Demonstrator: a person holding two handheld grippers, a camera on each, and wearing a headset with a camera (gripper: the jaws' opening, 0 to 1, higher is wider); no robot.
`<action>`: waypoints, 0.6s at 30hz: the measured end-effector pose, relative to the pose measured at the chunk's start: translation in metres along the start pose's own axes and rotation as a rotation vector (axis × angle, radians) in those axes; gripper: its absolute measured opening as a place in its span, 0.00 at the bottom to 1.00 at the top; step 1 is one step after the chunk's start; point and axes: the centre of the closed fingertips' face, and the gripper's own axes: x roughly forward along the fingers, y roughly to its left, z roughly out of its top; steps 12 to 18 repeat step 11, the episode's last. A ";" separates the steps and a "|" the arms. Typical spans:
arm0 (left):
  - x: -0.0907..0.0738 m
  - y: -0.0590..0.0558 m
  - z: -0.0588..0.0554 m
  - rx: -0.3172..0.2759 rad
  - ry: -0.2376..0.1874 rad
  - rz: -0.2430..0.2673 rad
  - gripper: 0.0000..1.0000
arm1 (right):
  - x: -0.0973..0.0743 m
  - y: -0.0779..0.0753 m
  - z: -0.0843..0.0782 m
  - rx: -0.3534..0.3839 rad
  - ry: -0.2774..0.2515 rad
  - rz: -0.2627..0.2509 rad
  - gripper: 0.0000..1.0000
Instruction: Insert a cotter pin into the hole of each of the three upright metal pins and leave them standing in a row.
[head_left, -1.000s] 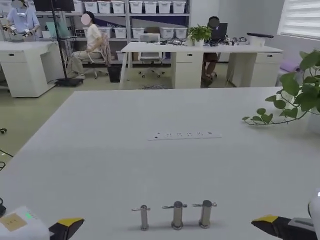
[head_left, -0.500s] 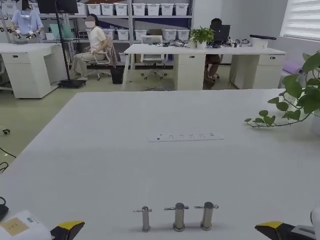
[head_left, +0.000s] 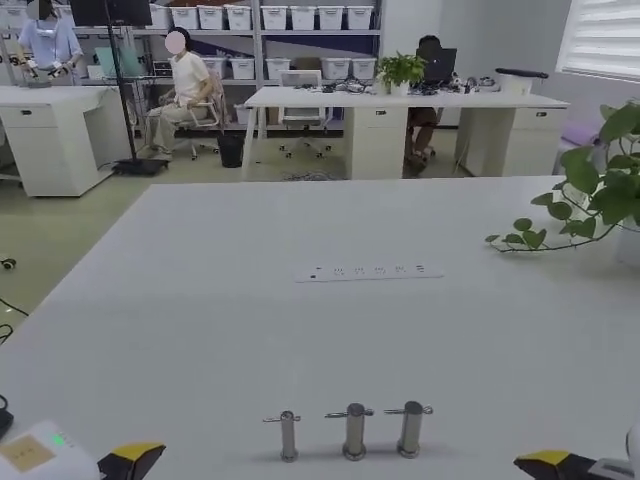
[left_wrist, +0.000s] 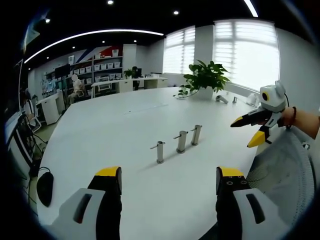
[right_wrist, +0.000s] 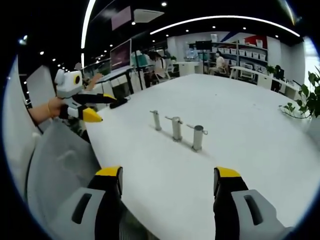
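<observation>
Metal pins, three, upright in a row on white workbench (head_left: 300, 330): left-hand pin (head_left: 288, 436), middle pin (head_left: 354, 432), right-hand pin (head_left: 410, 430). Long axes vertical, heads up, bases on the tabletop, spaced apart and not touching.

Cotter pins (head_left: 349, 412): one through each pin near the top, lying horizontal, crosswise to the pin and roughly along the line of the row.

Left gripper (left_wrist: 169, 175): jaws spread wide, nothing between them. Row well ahead, slightly right of centre between the yellow tips, no contact.

Right gripper (right_wrist: 168, 172): jaws likewise wide apart and empty. Row well ahead, receding to the upper left, right-hand pin nearest.

Head view: row between the two grippers near the bottom edge, well apart from both; socket strip (head_left: 368, 271) further back, potted plant (head_left: 600, 190) at right.

Left gripper view, additionally: right gripper held in a hand (left_wrist: 300, 120) off the table edge; computer mouse (left_wrist: 45, 187) at left.
</observation>
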 end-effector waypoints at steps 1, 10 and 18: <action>0.000 0.000 0.000 0.000 0.001 0.001 0.77 | 0.000 0.000 0.000 0.000 0.002 0.000 0.75; -0.001 0.001 -0.001 0.002 0.002 0.001 0.77 | -0.002 -0.002 0.000 0.006 0.000 -0.009 0.75; -0.002 0.001 -0.001 0.001 0.002 0.002 0.77 | -0.002 -0.001 0.000 0.006 0.000 -0.010 0.75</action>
